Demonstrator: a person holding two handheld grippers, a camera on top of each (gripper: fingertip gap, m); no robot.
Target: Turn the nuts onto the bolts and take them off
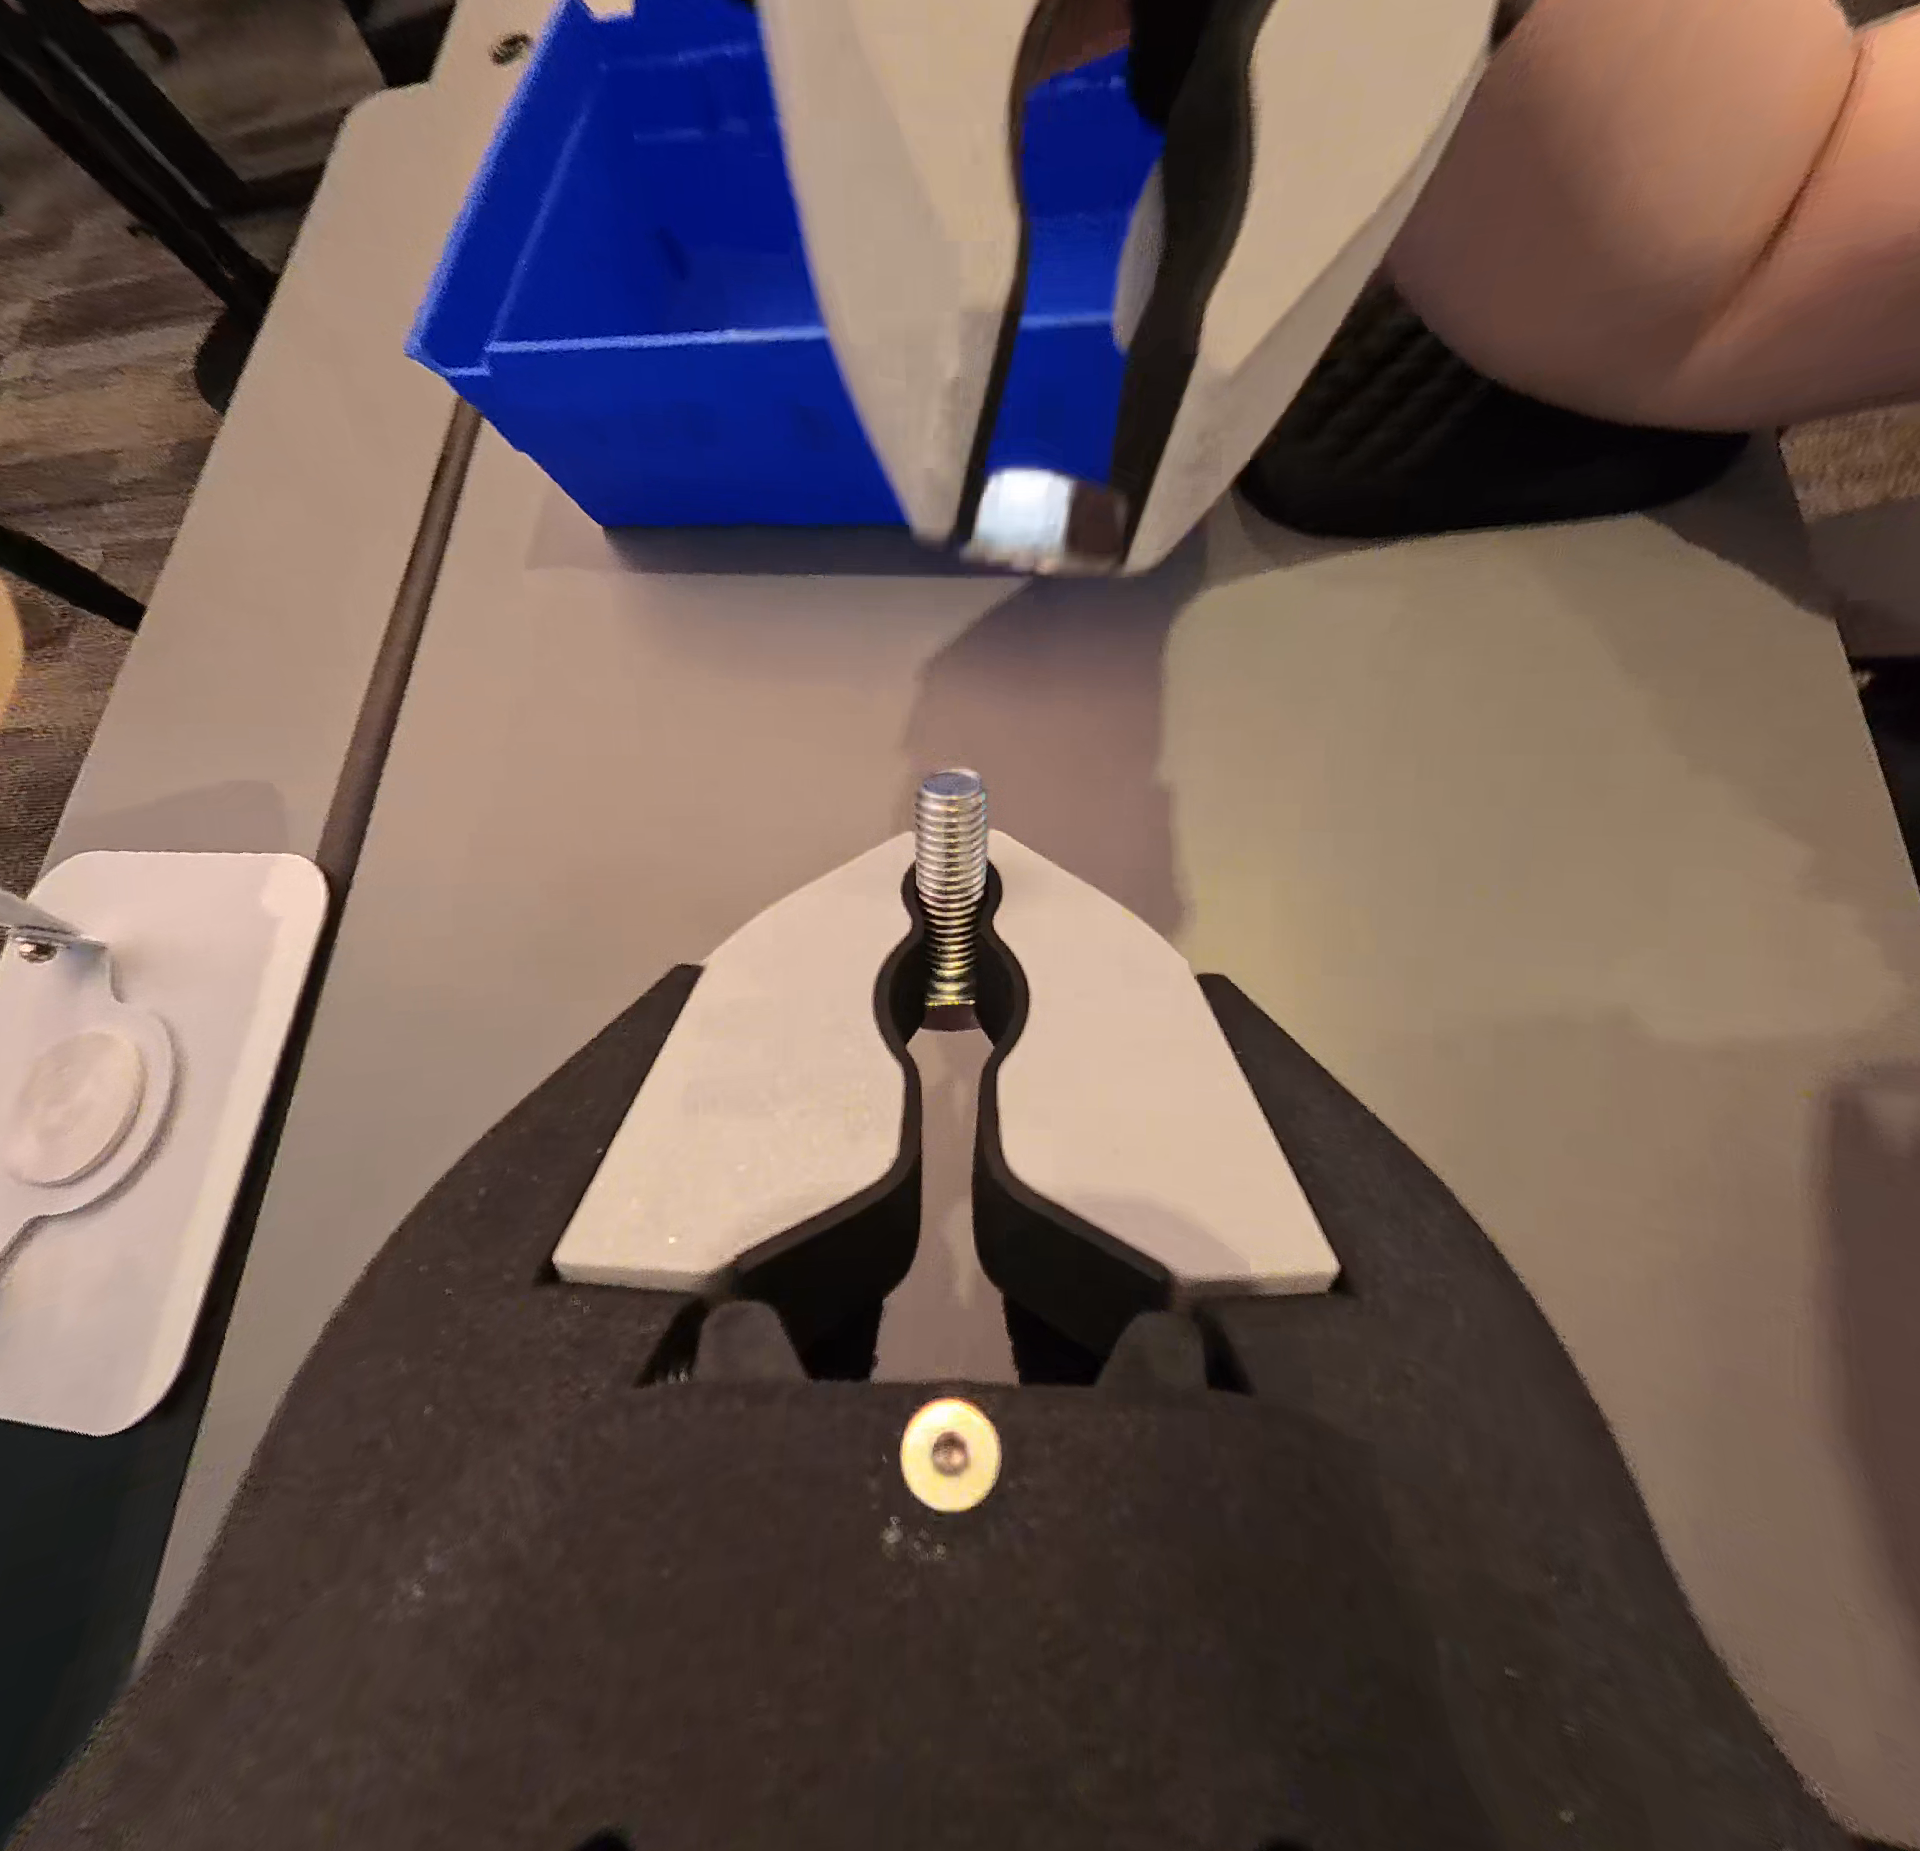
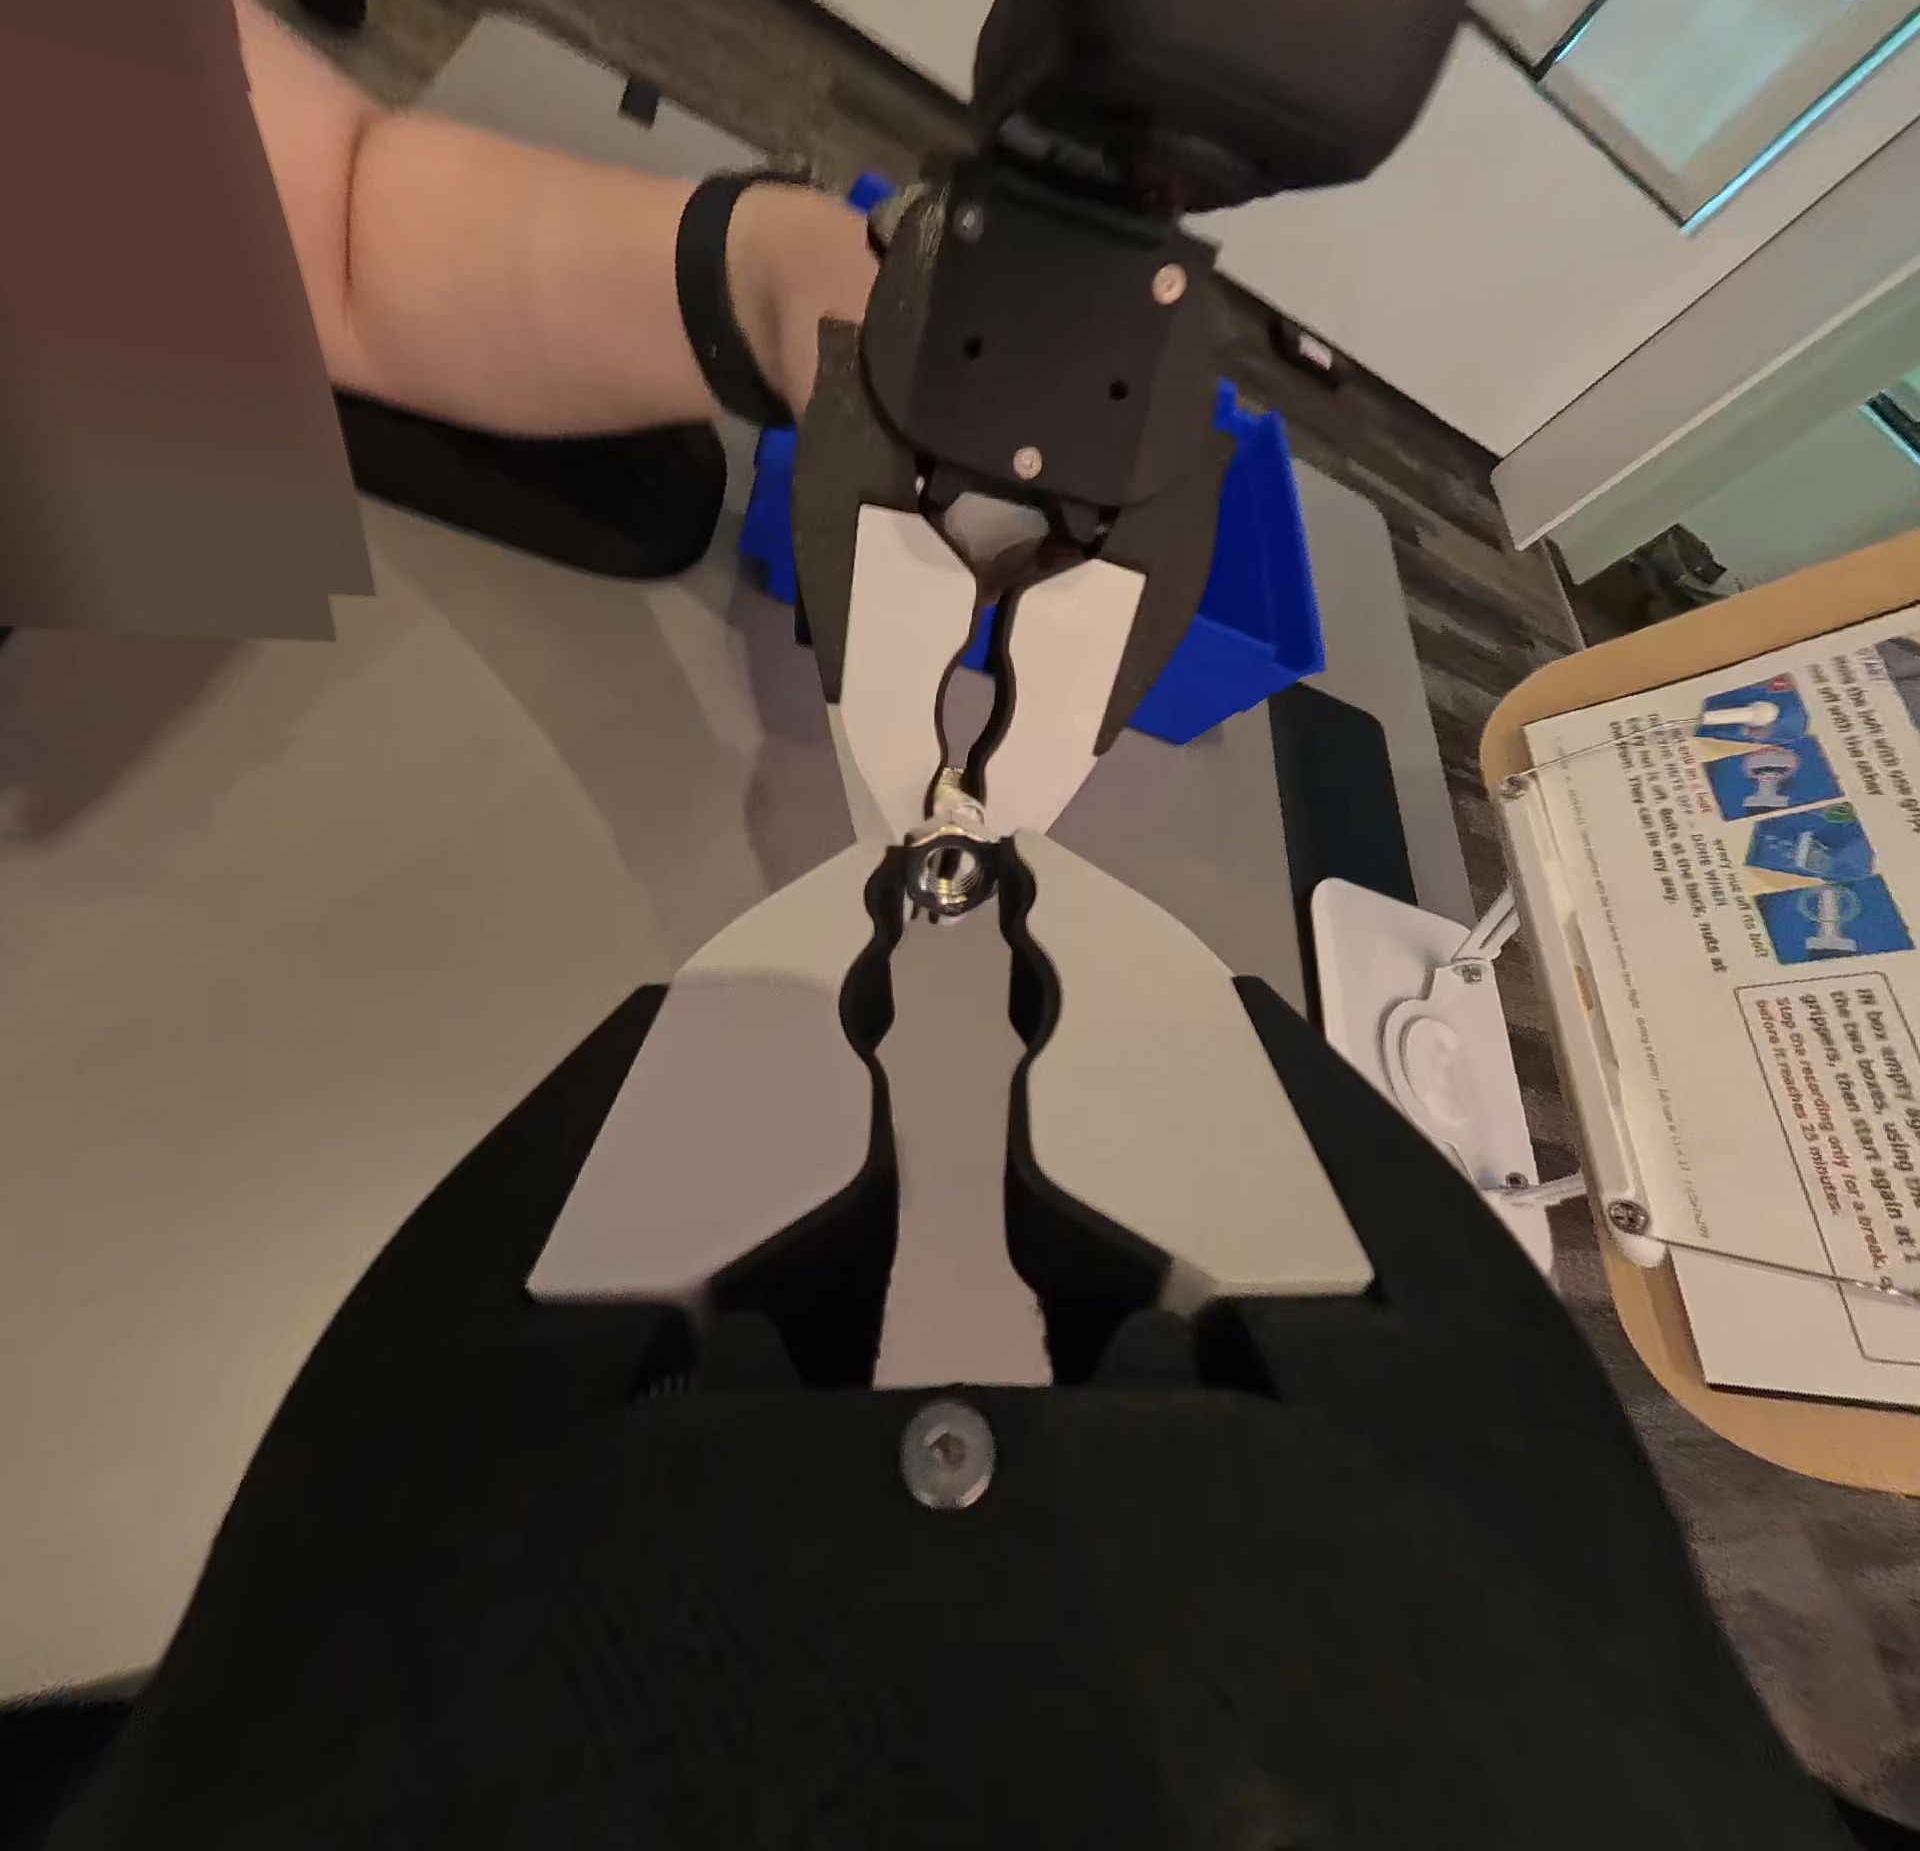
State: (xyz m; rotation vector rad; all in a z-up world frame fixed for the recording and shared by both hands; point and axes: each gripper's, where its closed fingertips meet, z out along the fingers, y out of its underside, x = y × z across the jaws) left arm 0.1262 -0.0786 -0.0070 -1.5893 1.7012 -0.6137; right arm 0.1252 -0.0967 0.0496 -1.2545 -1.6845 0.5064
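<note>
Left gripper [image 1: 951, 902] is clamped on the silver threaded steel bolt [image 1: 948, 845], threaded end sticking out past the fingertips over the grey table [image 1: 1455, 866]. Right gripper [image 2: 943, 871] pinches the shiny hex steel nut [image 2: 940, 882] at its tips, bore facing the bolt, just beyond its end. Blue plastic bin [image 1: 644, 347] sits behind.
</note>
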